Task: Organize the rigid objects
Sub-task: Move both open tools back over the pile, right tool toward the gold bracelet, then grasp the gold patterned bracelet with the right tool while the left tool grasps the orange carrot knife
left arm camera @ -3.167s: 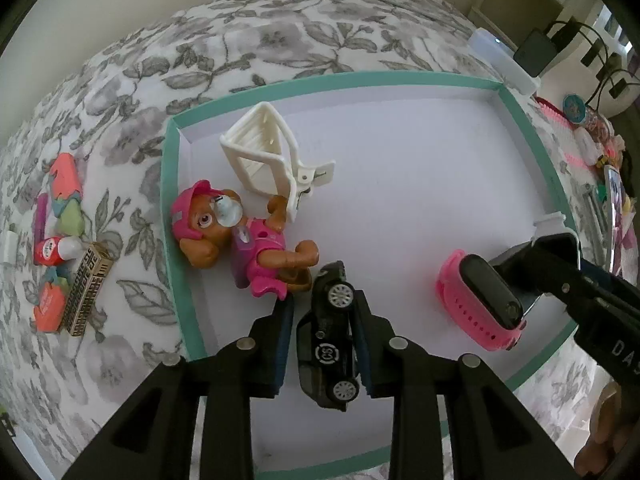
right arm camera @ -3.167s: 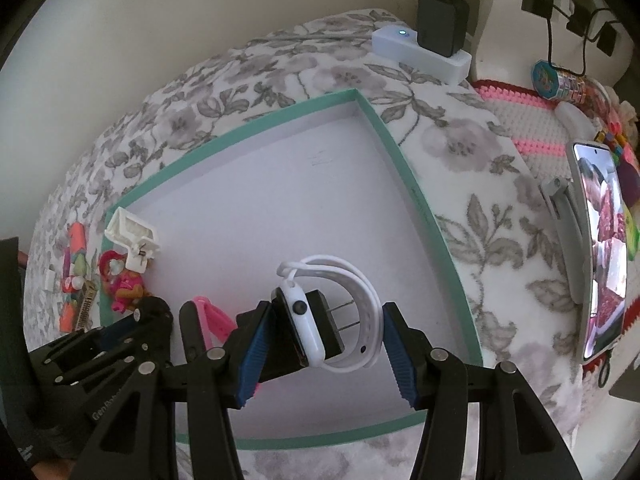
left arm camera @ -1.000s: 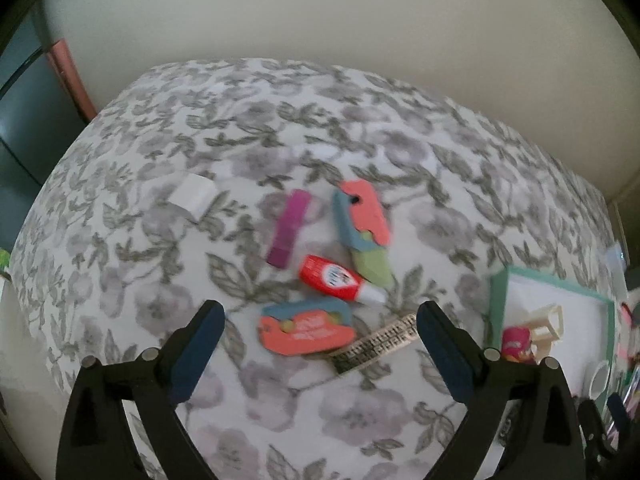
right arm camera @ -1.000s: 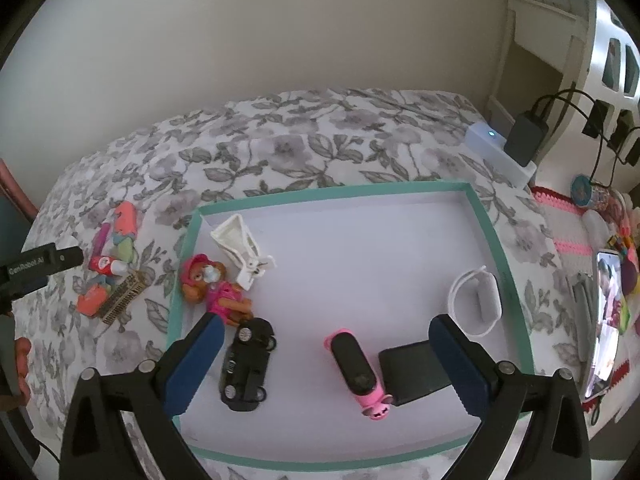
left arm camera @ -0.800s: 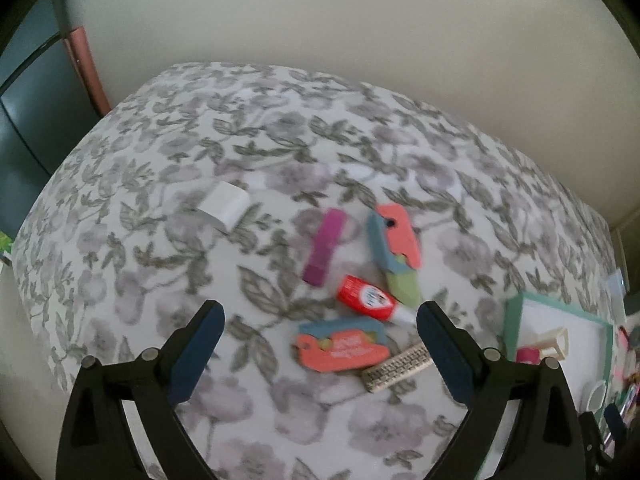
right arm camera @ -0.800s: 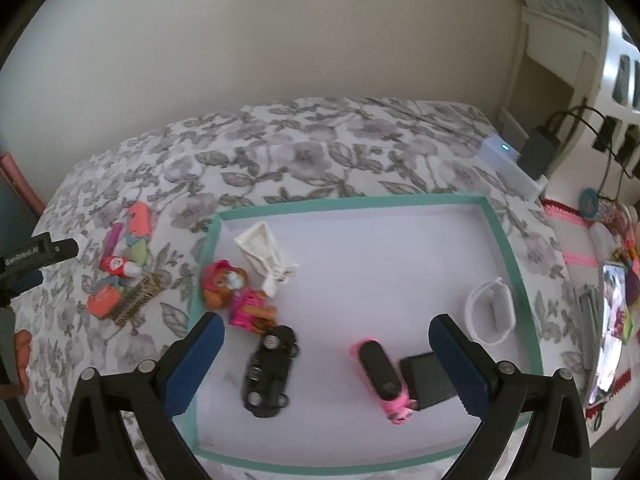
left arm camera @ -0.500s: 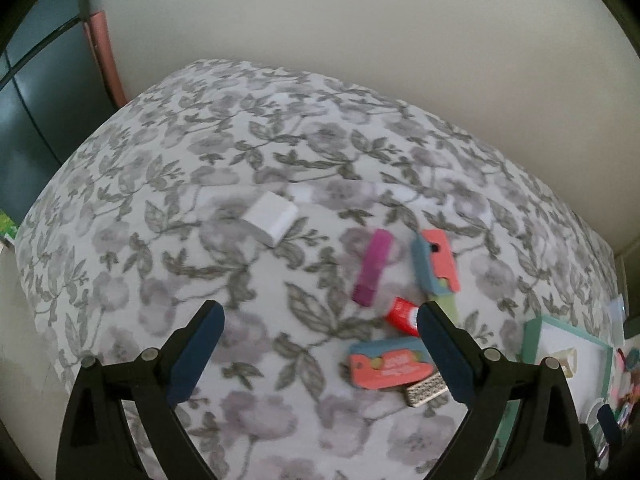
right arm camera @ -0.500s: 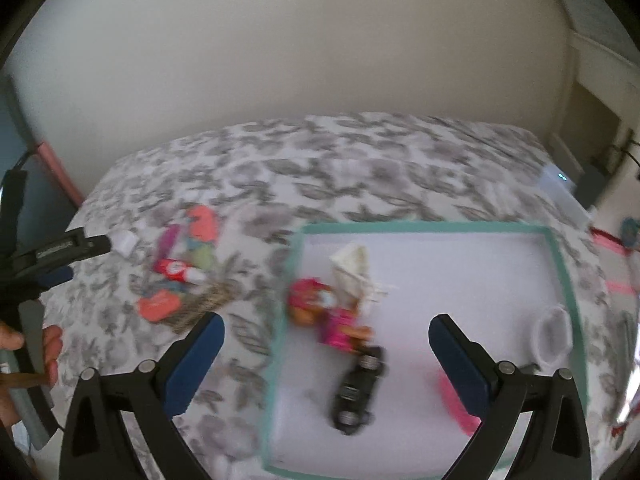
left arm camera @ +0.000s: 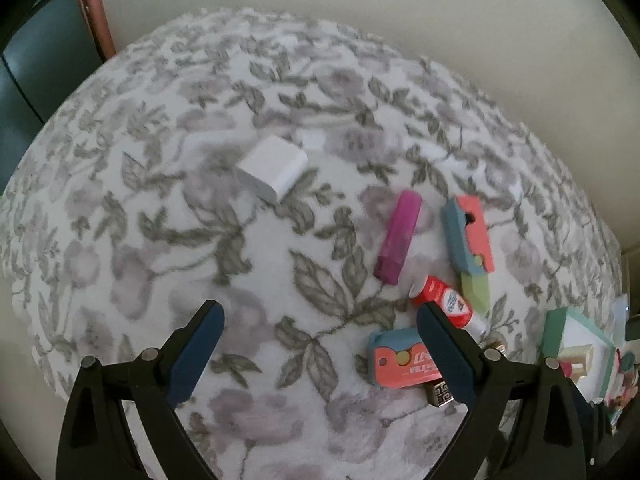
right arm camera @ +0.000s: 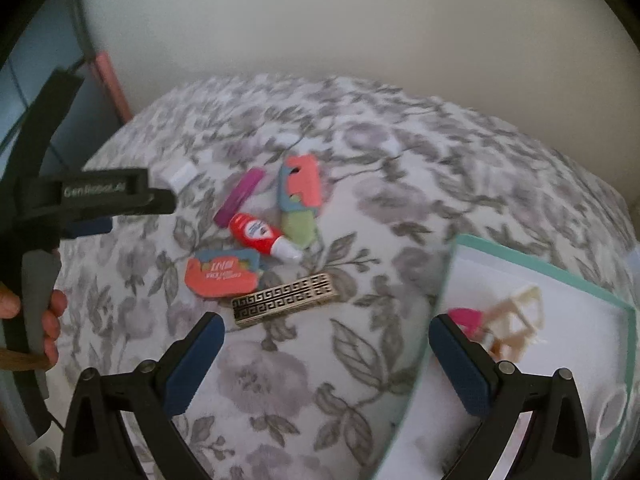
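Note:
Loose items lie on the floral cover: a white block (left arm camera: pixel 272 169), a purple stick (left arm camera: pixel 398 237), a red tube (left arm camera: pixel 446 306), two coral-and-blue packs (left arm camera: pixel 468 234) (left arm camera: pixel 404 362), and a gold-and-black patterned bar (right arm camera: pixel 286 298). My left gripper (left arm camera: pixel 320 350) is open and empty, hovering near the white block and the cluster. My right gripper (right arm camera: pixel 326 364) is open and empty above the cover, just in front of the patterned bar. The teal-rimmed white tray (right arm camera: pixel 560 268) on the right holds a cream plastic piece (right arm camera: pixel 516 320) and a pink toy (right arm camera: pixel 466 318).
A wall runs behind the bed. A dark cabinet with a pink edge (left arm camera: pixel 94 12) stands at the far left. The left gripper body and the hand on it (right arm camera: pixel 48 320) fill the left side of the right wrist view.
Both grippers have let go of the car and the watch in the tray, opened, and swung left over the cover toward the loose cluster. The white block is now nearer the left gripper.

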### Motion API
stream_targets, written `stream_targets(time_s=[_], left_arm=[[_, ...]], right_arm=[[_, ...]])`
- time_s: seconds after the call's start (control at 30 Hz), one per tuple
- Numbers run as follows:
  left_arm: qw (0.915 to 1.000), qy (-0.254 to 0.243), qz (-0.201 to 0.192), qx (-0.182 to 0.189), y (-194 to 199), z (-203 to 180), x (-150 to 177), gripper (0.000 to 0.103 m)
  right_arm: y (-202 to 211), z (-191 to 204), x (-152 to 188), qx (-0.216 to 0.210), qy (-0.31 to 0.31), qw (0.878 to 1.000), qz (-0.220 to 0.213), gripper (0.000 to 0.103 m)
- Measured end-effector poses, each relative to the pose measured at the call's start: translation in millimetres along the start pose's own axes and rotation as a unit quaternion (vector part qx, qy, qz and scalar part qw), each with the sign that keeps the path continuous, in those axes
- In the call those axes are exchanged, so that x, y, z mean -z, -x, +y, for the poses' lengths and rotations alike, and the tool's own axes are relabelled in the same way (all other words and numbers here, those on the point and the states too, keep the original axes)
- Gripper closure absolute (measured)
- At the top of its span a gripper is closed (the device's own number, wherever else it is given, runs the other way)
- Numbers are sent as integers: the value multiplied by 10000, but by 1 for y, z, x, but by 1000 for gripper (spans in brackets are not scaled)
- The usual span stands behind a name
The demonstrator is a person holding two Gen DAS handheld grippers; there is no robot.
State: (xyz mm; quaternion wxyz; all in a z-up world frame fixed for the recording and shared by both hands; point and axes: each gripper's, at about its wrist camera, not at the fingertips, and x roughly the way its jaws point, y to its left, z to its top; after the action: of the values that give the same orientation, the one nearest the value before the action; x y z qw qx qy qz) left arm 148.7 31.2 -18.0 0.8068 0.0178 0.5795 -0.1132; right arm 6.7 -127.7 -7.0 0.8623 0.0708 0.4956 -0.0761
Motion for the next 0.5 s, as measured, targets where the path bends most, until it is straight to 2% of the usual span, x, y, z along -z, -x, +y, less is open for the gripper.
stream_targets(time_s=[0.2, 0.5], left_arm=[[9998, 27, 194, -90, -19, -3, -1, 6], [9993, 43, 329, -170, -32, -3, -5, 6]], right_arm=[[-32, 11, -1, -49, 315, 9991, 289, 0], [-54, 16, -1, -176, 413, 9982, 408, 0]])
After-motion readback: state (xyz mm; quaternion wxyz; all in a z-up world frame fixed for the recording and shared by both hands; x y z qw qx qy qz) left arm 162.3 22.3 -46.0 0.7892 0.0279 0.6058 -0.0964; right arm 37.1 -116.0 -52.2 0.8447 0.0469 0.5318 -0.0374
